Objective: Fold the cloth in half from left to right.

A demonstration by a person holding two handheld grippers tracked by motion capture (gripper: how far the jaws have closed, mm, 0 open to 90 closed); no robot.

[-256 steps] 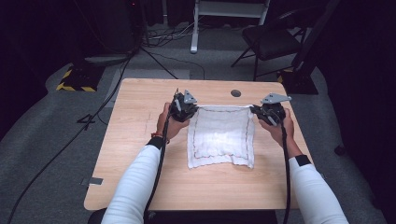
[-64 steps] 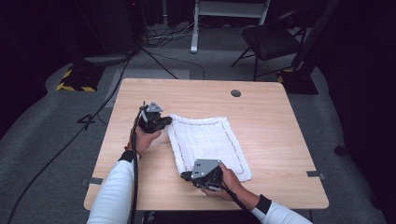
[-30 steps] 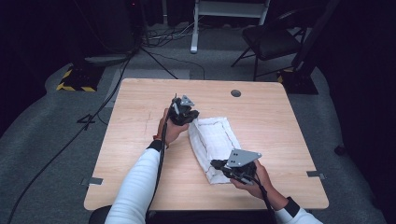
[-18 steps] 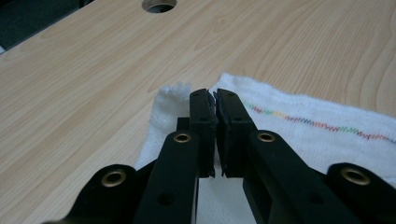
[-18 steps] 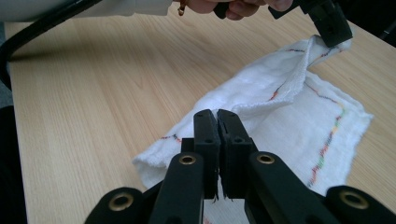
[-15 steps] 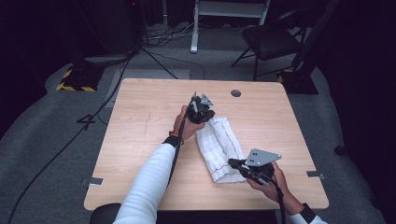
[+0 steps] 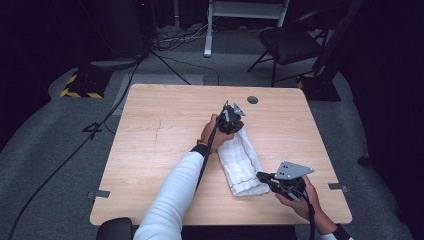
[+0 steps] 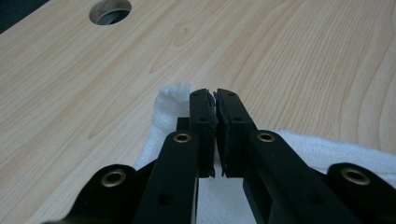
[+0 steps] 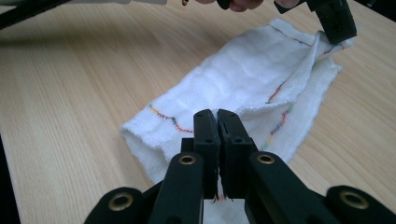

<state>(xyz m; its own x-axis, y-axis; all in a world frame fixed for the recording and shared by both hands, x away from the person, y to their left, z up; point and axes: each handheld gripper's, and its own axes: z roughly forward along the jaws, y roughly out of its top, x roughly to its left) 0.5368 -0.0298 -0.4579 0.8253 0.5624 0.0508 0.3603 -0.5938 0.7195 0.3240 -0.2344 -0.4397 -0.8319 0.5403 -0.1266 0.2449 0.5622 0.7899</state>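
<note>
A white cloth [image 7: 241, 160] with a coloured stitched border lies folded into a long narrow strip on the wooden table [image 7: 160, 135]. My left gripper [image 7: 231, 122] is at the strip's far end, shut on the upper layer's corner. In the left gripper view the jaws [image 8: 215, 95] press together over the cloth [image 8: 170, 100]. My right gripper [image 7: 262, 176] is at the near end, shut on the cloth's edge. In the right gripper view the jaws [image 9: 217, 114] pinch the cloth [image 9: 243, 74], and the left gripper [image 9: 336, 28] holds the far corner slightly raised.
A round cable hole [image 7: 252, 100] lies in the table just beyond the left gripper, also visible in the left gripper view [image 8: 110, 10]. Bare wood spreads to the left of the cloth. A black chair [image 7: 290, 45] and floor cables lie behind the table.
Both grippers have swept to the right, carrying the cloth's left edge over its right side. The flat cloth is now a narrow folded strip, angled towards the near right.
</note>
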